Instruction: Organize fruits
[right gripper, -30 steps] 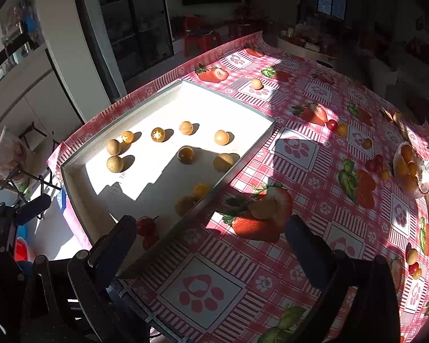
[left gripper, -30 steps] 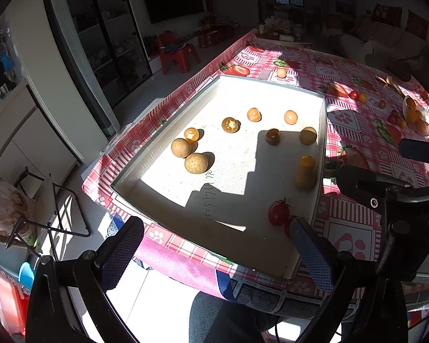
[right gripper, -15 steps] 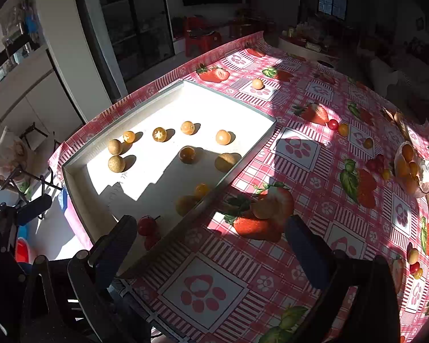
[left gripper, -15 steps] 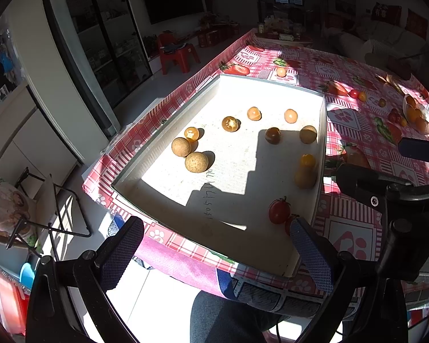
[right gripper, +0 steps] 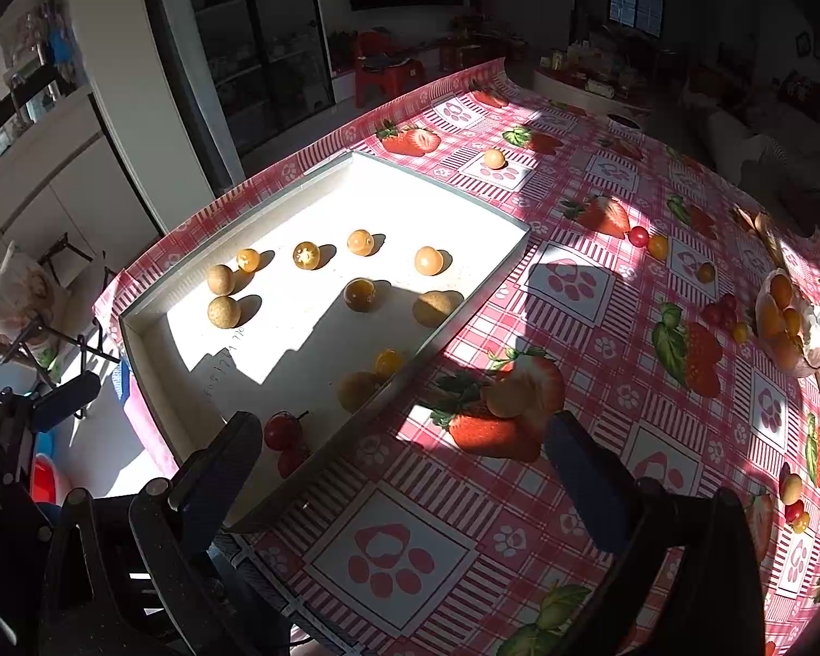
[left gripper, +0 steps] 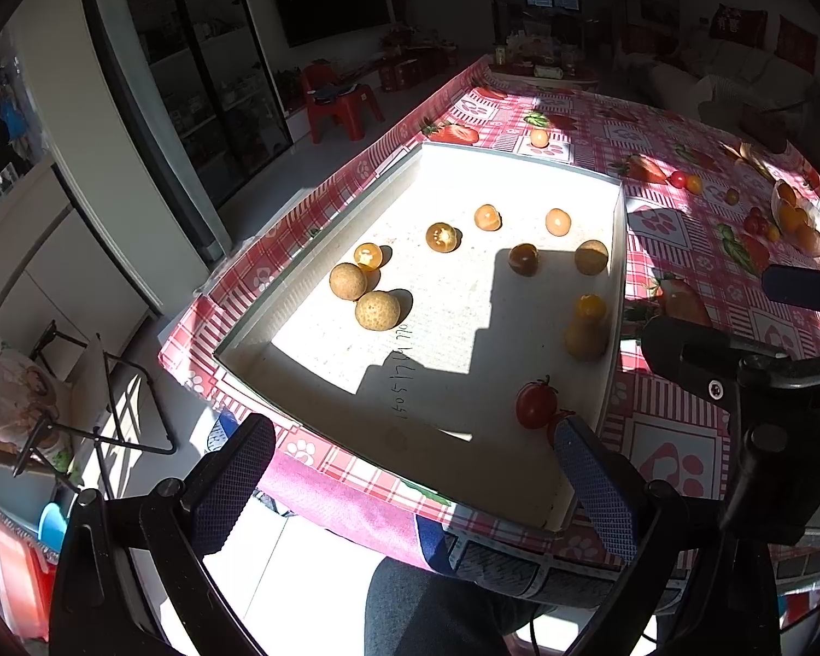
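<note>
A second small red tomato [left gripper: 558,420], at the near corner of the shallow white rectangular tray [left gripper: 322,268], is partly hidden behind the left gripper's blue-padded finger [left gripper: 596,486]. Fruits in the pale bowl [right gripper: 809,350] beyond the tray are too small to be identified.

The tray's [left gripper: 616,295] near-left corner and far end lie bare, open from above. Two brown fruits [left gripper: 363,295] sit by its left wall, and red tomatoes [left gripper: 536,403] crowd the near-right corner. The counter [right gripper: 590,437] right of the tray is open up to a small bowl [right gripper: 790,322] at its right edge.
</note>
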Tool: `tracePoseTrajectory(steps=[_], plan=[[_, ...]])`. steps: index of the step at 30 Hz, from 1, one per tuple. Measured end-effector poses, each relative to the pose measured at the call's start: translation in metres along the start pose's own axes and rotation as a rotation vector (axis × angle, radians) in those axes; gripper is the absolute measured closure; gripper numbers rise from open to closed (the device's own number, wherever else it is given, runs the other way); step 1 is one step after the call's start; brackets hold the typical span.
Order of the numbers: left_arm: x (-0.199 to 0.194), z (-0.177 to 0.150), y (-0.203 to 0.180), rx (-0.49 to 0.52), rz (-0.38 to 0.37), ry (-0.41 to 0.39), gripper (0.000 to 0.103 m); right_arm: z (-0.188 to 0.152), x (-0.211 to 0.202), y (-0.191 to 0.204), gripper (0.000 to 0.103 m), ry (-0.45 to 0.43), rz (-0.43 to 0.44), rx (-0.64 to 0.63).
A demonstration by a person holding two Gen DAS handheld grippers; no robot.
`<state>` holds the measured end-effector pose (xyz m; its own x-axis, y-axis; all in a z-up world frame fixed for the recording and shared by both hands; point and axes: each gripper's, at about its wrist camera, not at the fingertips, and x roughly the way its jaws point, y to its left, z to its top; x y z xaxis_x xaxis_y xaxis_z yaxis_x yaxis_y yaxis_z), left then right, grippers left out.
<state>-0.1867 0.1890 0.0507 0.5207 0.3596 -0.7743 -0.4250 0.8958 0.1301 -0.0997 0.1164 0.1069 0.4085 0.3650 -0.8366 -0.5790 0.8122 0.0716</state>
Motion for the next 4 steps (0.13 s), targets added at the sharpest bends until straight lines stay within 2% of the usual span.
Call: tracePoseTrajectory(steps=[4], plan=[[-0.0032,0.0004,-0.0003,0.011,-0.004,-0.021,0.000,-0.0011,0.0013,0.0038,0.000,0.000,0.002,-0.006]])
